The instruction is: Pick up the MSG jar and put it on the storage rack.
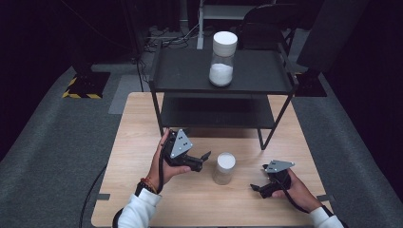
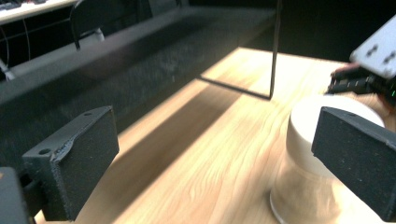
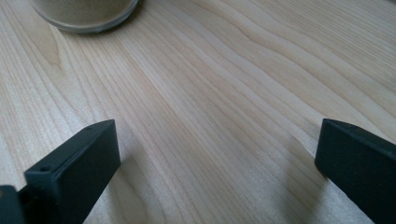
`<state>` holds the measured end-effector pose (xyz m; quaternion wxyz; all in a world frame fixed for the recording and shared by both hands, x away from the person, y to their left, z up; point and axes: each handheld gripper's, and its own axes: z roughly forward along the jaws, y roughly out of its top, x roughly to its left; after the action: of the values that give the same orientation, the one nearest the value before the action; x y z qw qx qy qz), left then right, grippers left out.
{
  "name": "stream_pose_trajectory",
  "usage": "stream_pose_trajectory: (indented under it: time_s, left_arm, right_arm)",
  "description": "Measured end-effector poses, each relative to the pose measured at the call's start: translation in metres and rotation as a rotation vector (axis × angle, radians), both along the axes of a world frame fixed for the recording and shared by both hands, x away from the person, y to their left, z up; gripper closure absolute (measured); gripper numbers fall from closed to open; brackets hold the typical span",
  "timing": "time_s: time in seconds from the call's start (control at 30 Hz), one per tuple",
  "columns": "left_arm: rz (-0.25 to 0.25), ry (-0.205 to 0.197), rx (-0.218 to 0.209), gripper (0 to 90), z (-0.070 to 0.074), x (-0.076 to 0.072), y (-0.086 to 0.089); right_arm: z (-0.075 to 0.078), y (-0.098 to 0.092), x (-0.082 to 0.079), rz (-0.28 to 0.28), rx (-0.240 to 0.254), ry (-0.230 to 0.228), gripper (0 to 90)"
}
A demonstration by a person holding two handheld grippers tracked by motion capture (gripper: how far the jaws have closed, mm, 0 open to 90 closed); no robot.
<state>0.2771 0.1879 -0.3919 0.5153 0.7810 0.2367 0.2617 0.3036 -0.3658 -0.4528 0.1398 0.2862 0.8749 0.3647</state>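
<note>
A small jar with a white lid (image 1: 224,167) stands on the wooden table (image 1: 142,142) between my two grippers. My left gripper (image 1: 203,160) hovers just left of the jar, open and holding nothing. In the left gripper view the jar (image 2: 303,154) sits partly behind the right jaw, off to one side of the gap, with the left gripper (image 2: 215,135) spread wide. My right gripper (image 1: 258,176) rests low over the table to the right of the jar, open. The right gripper view has the right gripper (image 3: 219,135) over bare wood, the jar's base (image 3: 84,11) farther ahead.
A black two-tier shelf (image 1: 185,71) stands across the back of the table. On its top is a tall jar with a white lid (image 1: 222,59), part full of white powder. One shelf leg (image 2: 274,51) comes down behind the small jar. Dark floor surrounds the table.
</note>
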Motion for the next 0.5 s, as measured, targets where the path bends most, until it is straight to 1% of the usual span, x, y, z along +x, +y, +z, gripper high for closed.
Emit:
stream_pose_trajectory:
  time_s: [0.13,0.2,0.37,0.5]
  left_arm:
    - [0.012,0.028,0.011,0.7,-0.011,-0.001,0.003]
    - [0.018,0.043,0.025,0.7,-0.015,-0.002,0.004]
    - [0.027,0.071,0.04,0.7,-0.024,-0.006,0.009]
    - [0.036,0.096,0.041,0.7,-0.032,-0.008,0.012]
  right_arm:
    - [0.0,0.0,0.0,0.001,0.0,0.0,0.0]
    - [0.0,0.0,0.0,0.001,0.0,0.0,0.0]
    - [0.0,0.0,0.0,0.001,0.0,0.001,0.0]
    - [0.0,0.0,0.0,0.001,0.0,0.0,0.0]
